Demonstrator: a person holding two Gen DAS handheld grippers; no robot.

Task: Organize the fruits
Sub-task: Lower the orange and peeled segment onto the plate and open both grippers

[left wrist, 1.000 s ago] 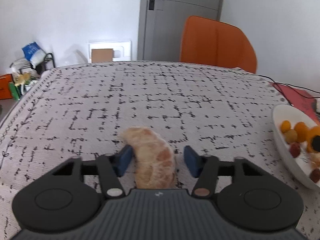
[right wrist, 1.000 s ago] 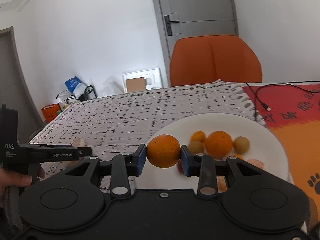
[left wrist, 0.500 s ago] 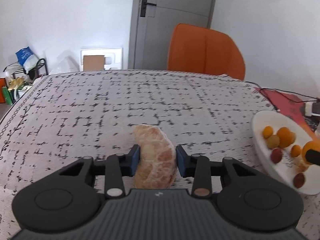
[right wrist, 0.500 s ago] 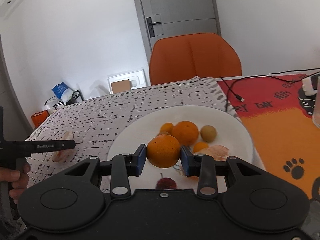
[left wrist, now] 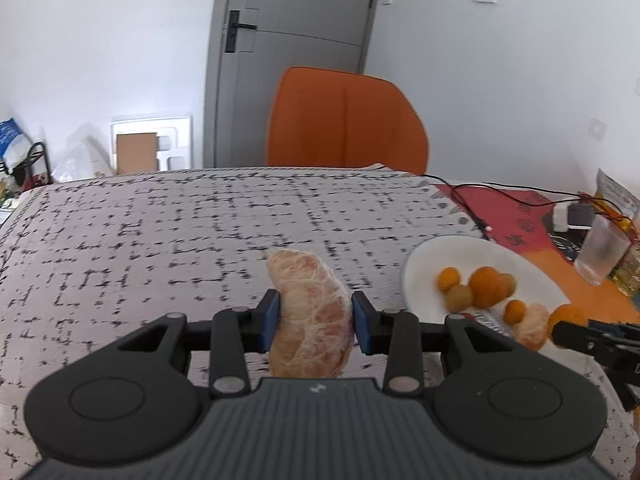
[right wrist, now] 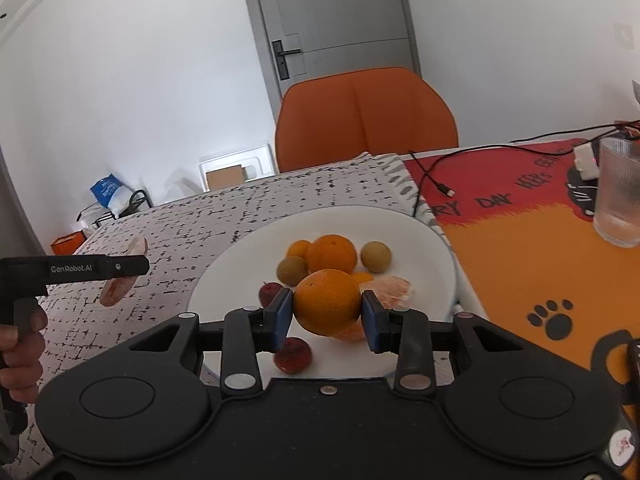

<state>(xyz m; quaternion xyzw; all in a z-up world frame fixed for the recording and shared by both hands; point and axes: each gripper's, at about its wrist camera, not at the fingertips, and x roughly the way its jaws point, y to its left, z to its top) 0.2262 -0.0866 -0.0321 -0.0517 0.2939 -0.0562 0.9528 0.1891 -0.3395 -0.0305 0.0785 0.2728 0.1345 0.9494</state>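
Since a second ago, the left gripper (left wrist: 313,323) has closed on the peeled citrus segment (left wrist: 310,316) and lifted it off the patterned cloth (left wrist: 140,248); the white plate (left wrist: 424,280), then at the frame's edge, has swung well into sight at 3 o'clock. In the left wrist view the blue pads press both flanks of the segment, which stands on end between them, clear of the surface. One segment is held and one more lies on the plate; beside it I count about five small round fruits, plus the orange (left wrist: 566,316) carried in from 4 o'clock by the right gripper (left wrist: 576,334). In the right wrist view the right gripper (right wrist: 326,316) is clenched on that orange (right wrist: 327,302), hovering over the near part of the plate (right wrist: 432,248). On the plate I count one larger orange, two small orange fruits, two tan round ones, two dark red ones and one peeled piece; others may hide behind the held orange. One glass (right wrist: 618,192) stands at 2 o'clock, one orange chair (right wrist: 366,112) at 12. Both fruits look mid-carry: next, each needs lowering into a free patch of plate, then release, the left arriving from 9 o'clock.
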